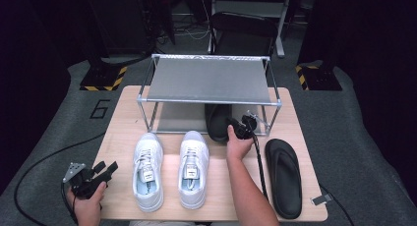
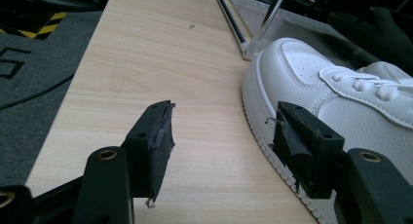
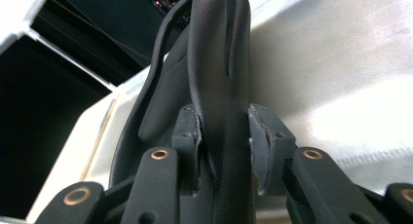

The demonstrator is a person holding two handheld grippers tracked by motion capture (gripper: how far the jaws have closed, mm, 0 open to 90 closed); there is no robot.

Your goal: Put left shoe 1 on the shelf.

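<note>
Right gripper [image 1: 244,124], frame centre: we are stretching the forearm up-frame, jaws pinching a black sandal [image 1: 217,122] under the rack [image 1: 209,81]. Left gripper [image 1: 101,171], lower left: we are resting it, jaws spread, beside a white sneaker [image 1: 148,169].

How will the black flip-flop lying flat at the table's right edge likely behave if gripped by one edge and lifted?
The black flip-flop looks like thin moulded foam, so probably light. Long and flat, it may droop somewhat when held by one edge. Its matte surface suggests it should not slip much, and being flat, it seems unlikely to roll.
</note>
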